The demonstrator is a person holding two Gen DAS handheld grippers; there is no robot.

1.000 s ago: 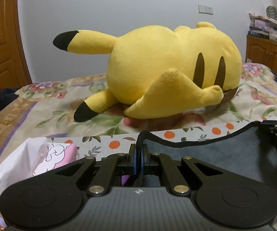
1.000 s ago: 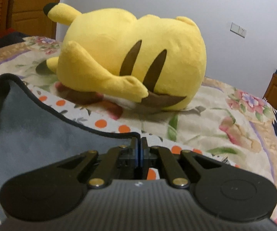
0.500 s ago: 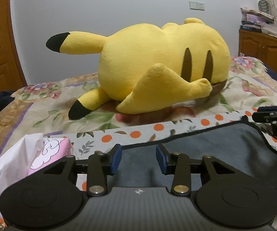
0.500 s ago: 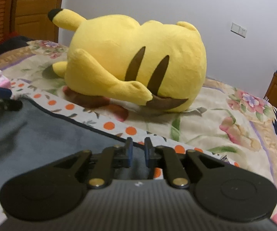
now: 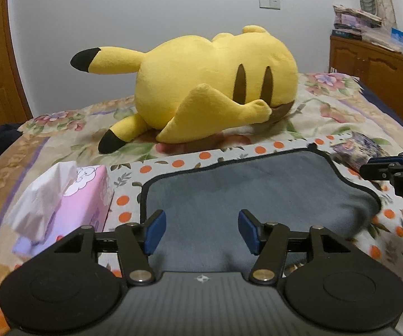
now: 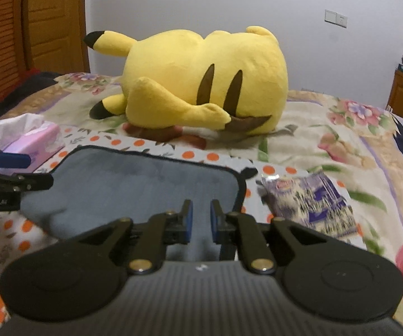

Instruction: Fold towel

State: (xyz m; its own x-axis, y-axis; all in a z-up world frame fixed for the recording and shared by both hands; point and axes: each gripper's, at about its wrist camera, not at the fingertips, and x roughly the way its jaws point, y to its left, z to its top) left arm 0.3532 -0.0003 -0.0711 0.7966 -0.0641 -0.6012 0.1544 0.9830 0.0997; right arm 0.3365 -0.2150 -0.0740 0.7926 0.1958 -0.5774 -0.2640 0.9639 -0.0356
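A grey towel [image 5: 257,193] with a black edge lies folded on an orange-dotted cloth on the bed; it also shows in the right wrist view [image 6: 134,184]. My left gripper [image 5: 201,232] is open wide and empty, above the towel's near left part. My right gripper [image 6: 200,221] is open a little and empty, above the towel's near right part. Each gripper shows at the edge of the other's view: the right one [image 5: 397,170] and the left one [image 6: 8,173].
A big yellow plush toy [image 5: 212,86] lies behind the towel. A pink tissue box [image 5: 69,196] sits to its left. A purple snack packet [image 6: 310,201] lies to its right. Wooden cabinets [image 5: 375,67] stand at the right, a wooden door [image 6: 47,19] at the left.
Both grippers were shut on the towel's far corners, then opened and let go. The towel now lies flat, and both grippers have drawn back and risen.
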